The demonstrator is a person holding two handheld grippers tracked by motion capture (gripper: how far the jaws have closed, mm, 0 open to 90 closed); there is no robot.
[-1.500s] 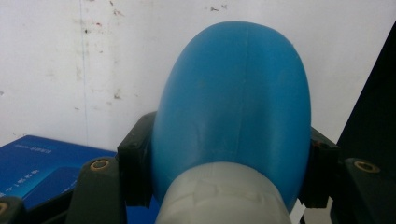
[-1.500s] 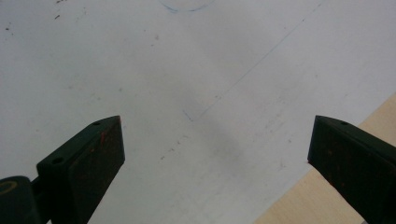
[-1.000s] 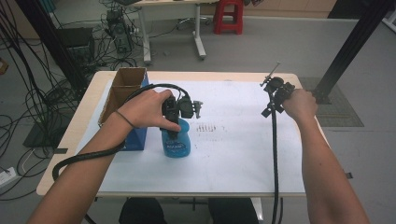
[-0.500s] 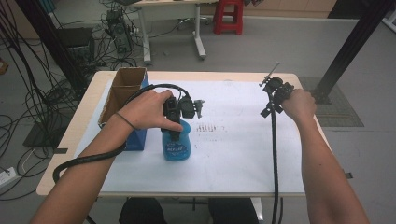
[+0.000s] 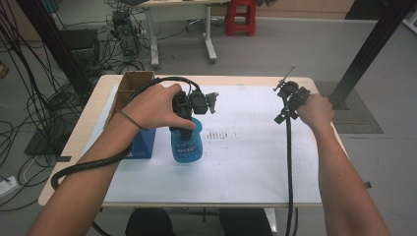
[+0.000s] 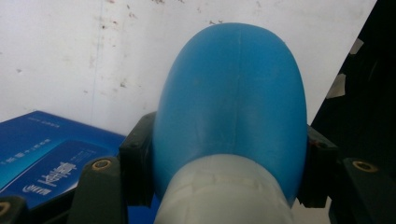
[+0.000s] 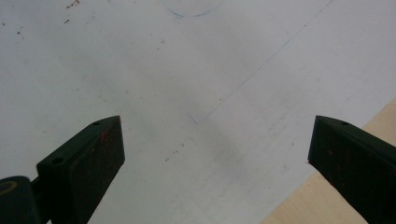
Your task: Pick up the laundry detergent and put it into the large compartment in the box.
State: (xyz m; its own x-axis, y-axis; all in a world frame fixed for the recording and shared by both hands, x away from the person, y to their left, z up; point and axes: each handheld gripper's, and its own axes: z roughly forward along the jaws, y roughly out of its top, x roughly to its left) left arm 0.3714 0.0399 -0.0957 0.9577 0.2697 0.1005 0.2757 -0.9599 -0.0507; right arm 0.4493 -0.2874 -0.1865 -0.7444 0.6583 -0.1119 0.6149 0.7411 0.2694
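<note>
Both jaws of the left gripper (image 5: pixel 186 133) clamp the blue bottle (image 5: pixel 187 143) hanging directly beneath it.

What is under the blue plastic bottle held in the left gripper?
Under the blue plastic bottle lies the white table cover; whether the base touches it is hidden. A blue box sits beside it.

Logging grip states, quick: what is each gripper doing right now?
Left gripper: shut on the blue bottle, just below its white cap.
Right gripper: open, nothing between its jaws, over the white sheet.
</note>
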